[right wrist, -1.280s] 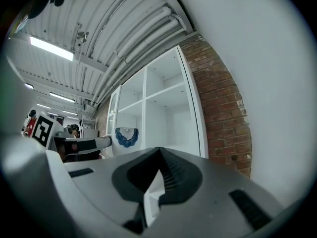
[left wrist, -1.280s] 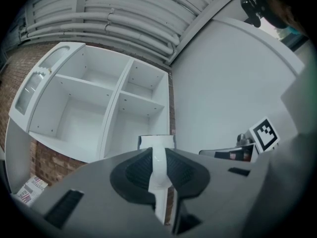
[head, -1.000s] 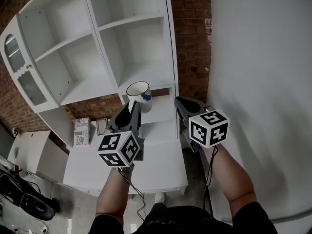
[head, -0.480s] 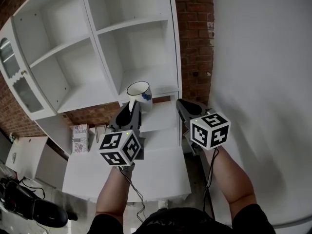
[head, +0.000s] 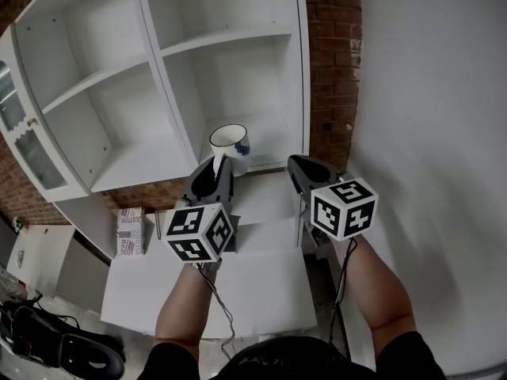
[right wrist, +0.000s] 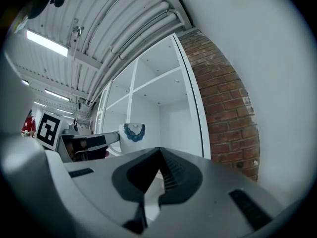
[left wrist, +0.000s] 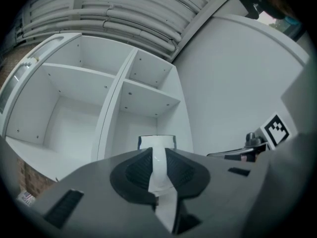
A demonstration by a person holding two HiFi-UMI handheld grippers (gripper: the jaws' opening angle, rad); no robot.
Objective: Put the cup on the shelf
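your left gripper clamps the cup by its thin handle, aloft before the shelf, so treat it as hard, slick, breakable ceramic that may swivel, while your right gripper is closed and empty.

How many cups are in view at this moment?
1. The cup is clamped in the jaws of the left gripper, held up in front of the lower right compartment of the shelf unit. No other cup shows on the shelves; one could be hidden outside the frame.
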